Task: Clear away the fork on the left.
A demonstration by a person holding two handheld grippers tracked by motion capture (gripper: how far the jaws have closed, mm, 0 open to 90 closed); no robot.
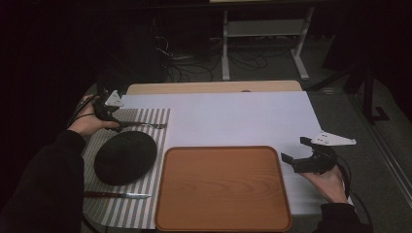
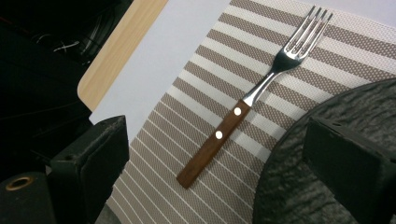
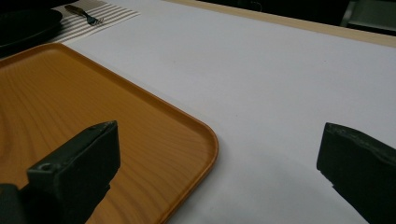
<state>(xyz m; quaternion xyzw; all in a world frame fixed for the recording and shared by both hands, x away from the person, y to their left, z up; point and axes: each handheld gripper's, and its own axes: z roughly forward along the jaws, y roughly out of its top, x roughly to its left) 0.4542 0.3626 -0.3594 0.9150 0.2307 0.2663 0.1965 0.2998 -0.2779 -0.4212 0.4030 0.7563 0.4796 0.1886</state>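
High view: left gripper [image 1: 118, 125] released at fork [image 1: 141, 125] handle, 10 o'clock of the tray [image 1: 223, 189].
Left gripper view: fork [image 2: 247, 98] lies on the striped mat [image 2: 187, 140], jaws straddling; centre on handle before closing.
Right gripper view: right gripper [image 3: 219, 163] released, idle.

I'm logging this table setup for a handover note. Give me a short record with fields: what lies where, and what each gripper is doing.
Mat: striped placemat at the table's left
Fork: fork with a wooden handle, lying flat on the mat's far part
Plate: black plate on the mat, nearer than the fork
Knife: knife on the mat's near part
Tray: orange tray, nothing on it
Left gripper: left gripper open, jaws either side of the fork handle, not gripping it
Right gripper: right gripper open, beside the tray's right edge, holding nothing
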